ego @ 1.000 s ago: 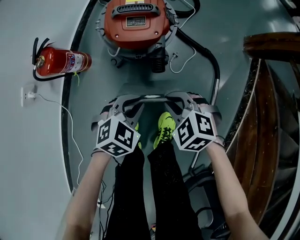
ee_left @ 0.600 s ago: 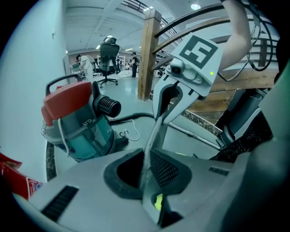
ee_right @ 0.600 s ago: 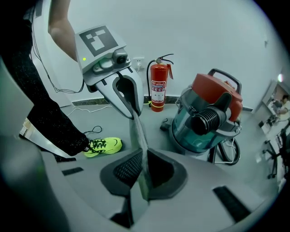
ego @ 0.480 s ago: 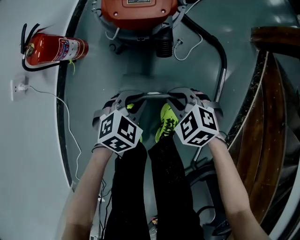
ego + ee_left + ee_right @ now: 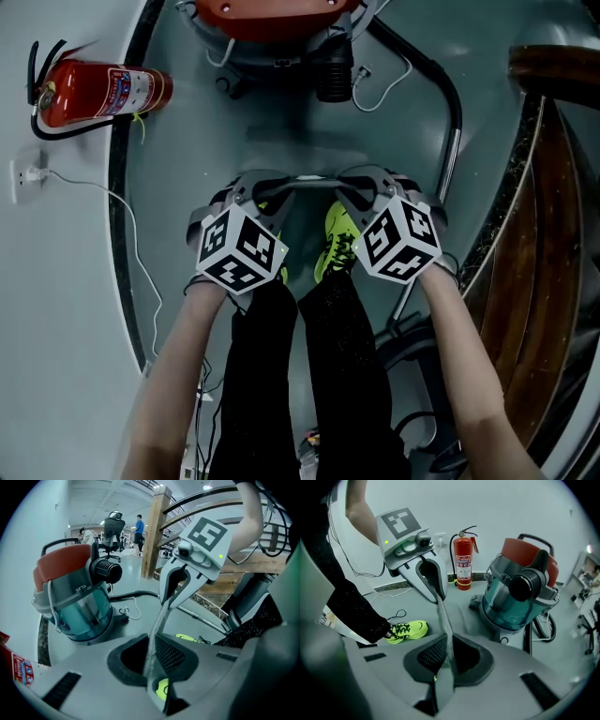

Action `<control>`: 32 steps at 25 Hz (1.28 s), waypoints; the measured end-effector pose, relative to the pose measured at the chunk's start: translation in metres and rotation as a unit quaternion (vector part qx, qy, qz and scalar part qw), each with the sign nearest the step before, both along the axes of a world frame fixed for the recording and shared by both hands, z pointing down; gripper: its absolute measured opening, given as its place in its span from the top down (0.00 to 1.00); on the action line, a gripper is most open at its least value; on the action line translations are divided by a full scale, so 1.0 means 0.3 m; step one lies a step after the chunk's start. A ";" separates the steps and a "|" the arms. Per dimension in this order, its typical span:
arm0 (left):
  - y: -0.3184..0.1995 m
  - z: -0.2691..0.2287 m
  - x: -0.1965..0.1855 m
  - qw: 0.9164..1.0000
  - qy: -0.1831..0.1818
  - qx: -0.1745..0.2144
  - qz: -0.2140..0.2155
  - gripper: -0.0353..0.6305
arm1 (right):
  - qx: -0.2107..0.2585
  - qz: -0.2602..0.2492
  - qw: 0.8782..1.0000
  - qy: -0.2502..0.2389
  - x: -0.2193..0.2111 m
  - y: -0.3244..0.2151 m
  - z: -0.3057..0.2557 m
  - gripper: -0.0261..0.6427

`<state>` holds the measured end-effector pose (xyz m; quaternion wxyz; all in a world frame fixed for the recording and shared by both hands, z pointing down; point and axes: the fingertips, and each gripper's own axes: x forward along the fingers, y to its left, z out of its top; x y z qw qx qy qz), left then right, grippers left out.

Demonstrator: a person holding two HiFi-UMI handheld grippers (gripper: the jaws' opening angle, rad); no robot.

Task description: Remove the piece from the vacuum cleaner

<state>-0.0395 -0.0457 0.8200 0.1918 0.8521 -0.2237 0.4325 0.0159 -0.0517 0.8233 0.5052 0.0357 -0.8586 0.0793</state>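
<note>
A thin, flat, grey translucent piece (image 5: 302, 182) spans between my two grippers above the floor, in front of the person's legs. My left gripper (image 5: 267, 190) is shut on its left end and my right gripper (image 5: 345, 187) on its right end. In the left gripper view the piece (image 5: 157, 625) runs from my own jaws up to the right gripper (image 5: 174, 595). The right gripper view mirrors this, with the piece (image 5: 443, 616) reaching the left gripper (image 5: 433, 590). The vacuum cleaner (image 5: 281, 23), red lid over a teal body (image 5: 77, 602) (image 5: 520, 592), stands on the floor ahead, apart from the piece.
A red fire extinguisher (image 5: 94, 92) (image 5: 462, 559) lies by the wall at left, near a wall socket (image 5: 23, 173) with a white cable. The vacuum's black hose and metal tube (image 5: 448, 141) run along the right. A wooden stair (image 5: 553, 206) rises at right. Neon shoes (image 5: 336, 239) are below the grippers.
Both grippers have sunk lower together with the piece still held between them. In the head view the vacuum cleaner and extinguisher have slid toward the top edge.
</note>
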 end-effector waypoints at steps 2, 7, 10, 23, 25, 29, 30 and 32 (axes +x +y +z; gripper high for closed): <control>0.002 0.027 0.001 1.000 0.000 -0.004 0.000 0.87 | -0.003 0.005 1.000 0.001 0.001 0.000 0.027 0.90; 0.020 0.085 0.007 1.000 0.001 -0.011 -0.003 0.86 | -0.010 0.024 1.000 0.004 0.005 0.020 0.084 0.90; 0.015 0.111 0.009 1.000 0.003 -0.010 -0.002 0.86 | -0.017 0.041 0.999 0.003 0.008 0.018 0.109 0.90; -0.011 0.206 -0.005 0.999 0.013 -0.028 -0.027 0.84 | -0.054 0.115 0.992 0.008 -0.006 0.003 0.205 0.90; -0.011 0.213 -0.001 0.999 0.019 -0.036 -0.031 0.80 | -0.060 0.126 0.990 0.009 -0.005 0.003 0.212 0.89; -0.007 0.223 -0.003 0.998 0.026 -0.048 -0.034 0.66 | -0.082 0.146 0.986 0.003 -0.023 0.004 0.218 0.82; -0.005 0.224 -0.004 0.998 0.027 -0.049 -0.034 0.64 | -0.090 0.154 0.984 0.002 -0.027 0.005 0.220 0.79; -0.002 0.228 -0.009 0.998 0.025 -0.052 -0.031 0.59 | -0.105 0.166 0.981 0.002 -0.032 0.005 0.226 0.77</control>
